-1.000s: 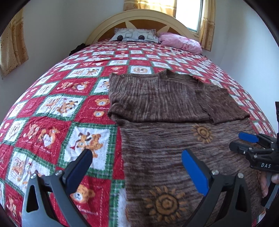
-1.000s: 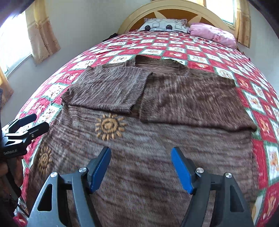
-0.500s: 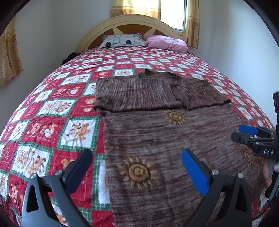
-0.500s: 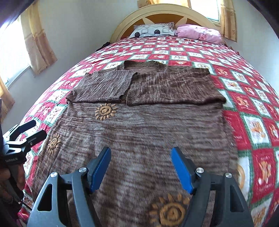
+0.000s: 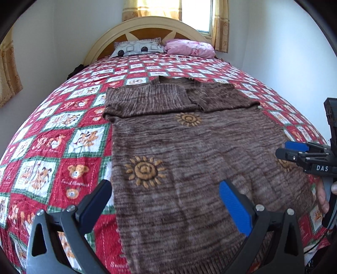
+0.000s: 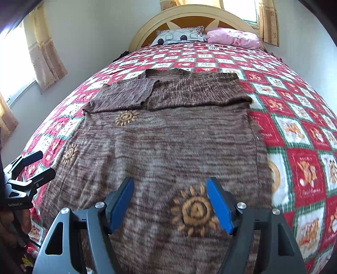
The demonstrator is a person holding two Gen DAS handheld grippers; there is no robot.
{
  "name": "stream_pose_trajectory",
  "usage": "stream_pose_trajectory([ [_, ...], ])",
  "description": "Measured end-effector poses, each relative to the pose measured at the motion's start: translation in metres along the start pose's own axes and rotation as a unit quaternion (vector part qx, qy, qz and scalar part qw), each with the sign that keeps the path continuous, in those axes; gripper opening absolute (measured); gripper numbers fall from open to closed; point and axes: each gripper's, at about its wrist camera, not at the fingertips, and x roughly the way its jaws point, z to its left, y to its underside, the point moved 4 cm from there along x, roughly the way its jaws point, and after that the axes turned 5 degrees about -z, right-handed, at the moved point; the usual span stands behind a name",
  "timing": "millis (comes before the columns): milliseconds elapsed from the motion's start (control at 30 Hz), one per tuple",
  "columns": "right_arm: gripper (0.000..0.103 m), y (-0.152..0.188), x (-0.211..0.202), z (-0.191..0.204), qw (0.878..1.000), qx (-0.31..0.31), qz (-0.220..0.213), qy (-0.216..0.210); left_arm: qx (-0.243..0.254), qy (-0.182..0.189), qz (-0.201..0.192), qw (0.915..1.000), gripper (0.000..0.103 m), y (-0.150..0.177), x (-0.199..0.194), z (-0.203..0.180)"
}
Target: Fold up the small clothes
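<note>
With sleeves folded in, the sweater (image 5: 189, 168) hem must next be gripped by left gripper (image 5: 166, 202) and right gripper (image 6: 170, 202), both held wide open and empty.

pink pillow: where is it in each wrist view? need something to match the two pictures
Left wrist: pink pillow top centre, at the head of the bed, just right of the grey patterned pillow.
Right wrist: pink pillow upper right, again right of the grey patterned pillow.
Shared landmark: the cream arched headboard behind both pillows.
</note>
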Motion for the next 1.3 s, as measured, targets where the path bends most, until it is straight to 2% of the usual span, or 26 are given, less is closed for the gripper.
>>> stream_pose_trajectory([
  [500, 0.072, 0.044, -0.031, -0.022, 1.0, 0.019, 0.015, 0.019, 0.011, -0.013, 0.018, 0.9997, 0.103, 0.036, -0.016, -0.003],
  [933, 0.072, 0.083, -0.059, -0.037, 0.999, 0.039, 0.017, 0.017, 0.012, -0.023, 0.038, 0.999, 0.103, 0.065, -0.025, 0.006],
  [1133, 0.072, 0.103, -0.071, -0.056, 0.998, 0.054, 0.001, 0.031, -0.028, -0.011, 0.053, 0.9981, 0.103, 0.086, -0.033, 0.016],
  [1300, 0.072, 0.105, -0.076, -0.074, 0.997, 0.077, -0.005, 0.027, -0.042, -0.003, 0.047, 0.998, 0.101, 0.09, -0.038, 0.017],
])
